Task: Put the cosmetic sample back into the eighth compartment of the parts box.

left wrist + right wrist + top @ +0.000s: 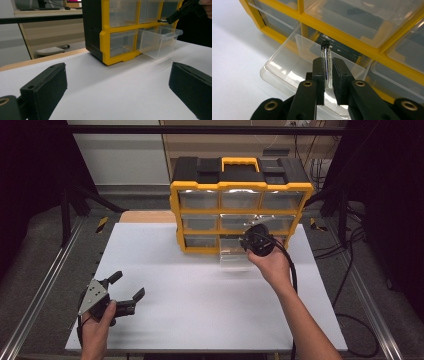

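Hovering over pulled-out clear drawer (294, 65) of yellow organizer (240, 210): small glass vial (327, 65), black-capped, clamped mid-body by right tool (327, 75). Judged light, slick, fragile; gentle grip advised. Left tool (127, 287) held apart, idle above tabletop (200, 300).

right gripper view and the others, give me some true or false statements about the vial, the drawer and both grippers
1. The right gripper is shut on a small glass vial. True.
2. The vial has a white cap. False: its cap is black.
3. One clear drawer in the bottom row of the yellow organiser is pulled out. True.
4. The left gripper holds the drawer. False: it is open over the white table, apart from the organiser.
5. The vial lies flat in the drawer. False: it is clamped between the fingers, above the drawer.
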Demonstrator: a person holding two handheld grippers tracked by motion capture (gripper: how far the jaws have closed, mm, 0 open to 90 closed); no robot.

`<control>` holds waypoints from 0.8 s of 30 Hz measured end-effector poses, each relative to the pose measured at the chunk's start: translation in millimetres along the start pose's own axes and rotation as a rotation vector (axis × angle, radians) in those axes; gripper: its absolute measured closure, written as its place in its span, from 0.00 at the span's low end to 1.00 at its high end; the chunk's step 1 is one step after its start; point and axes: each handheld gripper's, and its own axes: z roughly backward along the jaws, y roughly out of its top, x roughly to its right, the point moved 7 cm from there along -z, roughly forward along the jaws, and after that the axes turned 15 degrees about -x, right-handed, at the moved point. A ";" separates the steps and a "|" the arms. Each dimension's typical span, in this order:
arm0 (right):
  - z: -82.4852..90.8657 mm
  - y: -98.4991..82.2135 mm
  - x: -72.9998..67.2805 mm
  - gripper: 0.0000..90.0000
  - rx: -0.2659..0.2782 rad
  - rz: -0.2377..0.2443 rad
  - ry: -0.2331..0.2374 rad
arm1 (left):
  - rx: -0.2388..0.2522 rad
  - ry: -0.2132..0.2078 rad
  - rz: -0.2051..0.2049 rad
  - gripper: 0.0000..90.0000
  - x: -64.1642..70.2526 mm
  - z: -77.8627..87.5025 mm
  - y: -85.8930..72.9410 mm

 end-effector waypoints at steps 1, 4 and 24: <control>-0.4 -0.1 -0.1 0.90 -0.002 0.000 0.000 | 0.000 0.000 -0.001 0.02 0.0 0.0 0.0; -1.9 0.1 0.5 0.90 -0.002 0.004 -0.003 | 0.000 0.000 -0.001 0.02 0.0 0.0 0.0; -9.8 -0.2 -2.0 0.90 -0.028 0.018 -0.008 | -0.001 0.000 -0.003 0.02 0.2 -0.1 0.1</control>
